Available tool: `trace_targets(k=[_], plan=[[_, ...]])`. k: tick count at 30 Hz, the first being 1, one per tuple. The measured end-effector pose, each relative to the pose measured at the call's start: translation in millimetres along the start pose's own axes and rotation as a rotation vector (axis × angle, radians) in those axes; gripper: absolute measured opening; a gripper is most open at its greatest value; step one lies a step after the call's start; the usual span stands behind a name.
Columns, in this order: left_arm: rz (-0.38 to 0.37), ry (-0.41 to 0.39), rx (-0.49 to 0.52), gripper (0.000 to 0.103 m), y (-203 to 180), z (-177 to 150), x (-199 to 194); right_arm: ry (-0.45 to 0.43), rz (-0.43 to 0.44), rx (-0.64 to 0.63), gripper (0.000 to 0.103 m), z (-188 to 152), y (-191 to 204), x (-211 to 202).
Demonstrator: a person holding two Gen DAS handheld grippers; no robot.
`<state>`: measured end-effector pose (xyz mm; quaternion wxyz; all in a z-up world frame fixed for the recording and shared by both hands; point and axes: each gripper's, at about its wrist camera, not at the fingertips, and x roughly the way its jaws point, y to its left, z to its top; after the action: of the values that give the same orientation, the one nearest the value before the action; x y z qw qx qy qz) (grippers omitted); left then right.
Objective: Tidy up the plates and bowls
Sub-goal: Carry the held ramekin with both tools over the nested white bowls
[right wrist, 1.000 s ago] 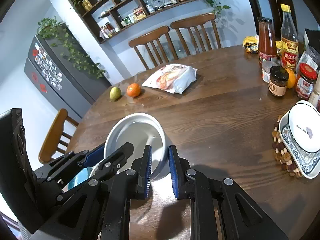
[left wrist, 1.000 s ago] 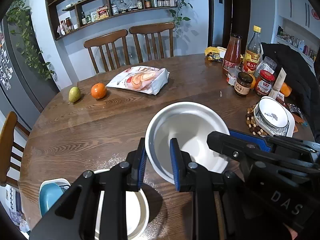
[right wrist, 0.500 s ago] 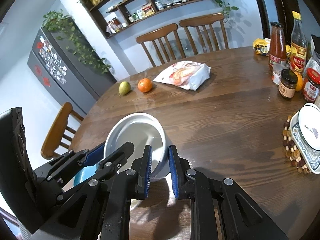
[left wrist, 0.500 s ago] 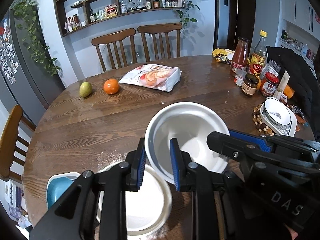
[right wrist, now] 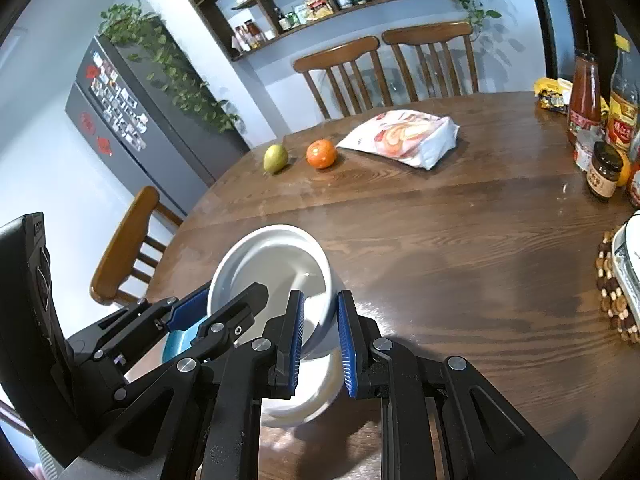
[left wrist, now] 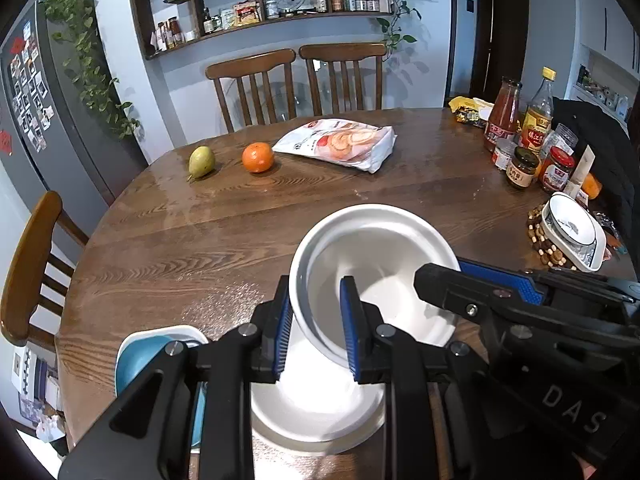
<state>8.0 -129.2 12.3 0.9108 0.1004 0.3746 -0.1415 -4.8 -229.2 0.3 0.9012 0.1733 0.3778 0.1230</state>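
A large white bowl [left wrist: 376, 264] [right wrist: 272, 268] hangs above the wooden table [left wrist: 200, 248], held by both grippers. My left gripper [left wrist: 316, 332] is shut on its left rim, one pad inside and one outside. My right gripper [right wrist: 320, 336] is shut on its right rim the same way, and shows in the left wrist view as a black arm with blue pads [left wrist: 500, 280]. Directly under the bowl lies a white plate [left wrist: 316, 404] [right wrist: 300, 404]. A blue bowl [left wrist: 148, 360] [right wrist: 180, 340] sits on a white dish left of the plate.
A patterned bowl on a plate [left wrist: 572, 228] rests on a beaded mat at the right edge. Jars and bottles [left wrist: 520, 148] crowd the far right. A snack bag [left wrist: 340, 144], an orange [left wrist: 258, 157] and a pear [left wrist: 201, 161] lie across the table. Chairs ring it.
Both grippers have carried the white bowl toward the near edge of the table. The white plate now lies right under the bowl, and more of the blue bowl shows.
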Motion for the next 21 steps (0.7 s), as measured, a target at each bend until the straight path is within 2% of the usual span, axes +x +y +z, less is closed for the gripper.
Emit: trace_targets(k=[21], plan=[[-0.008, 0.069, -0.050, 0.020, 29, -29, 10, 0.087, -0.015, -0.018, 0.020, -21, 29, 28]])
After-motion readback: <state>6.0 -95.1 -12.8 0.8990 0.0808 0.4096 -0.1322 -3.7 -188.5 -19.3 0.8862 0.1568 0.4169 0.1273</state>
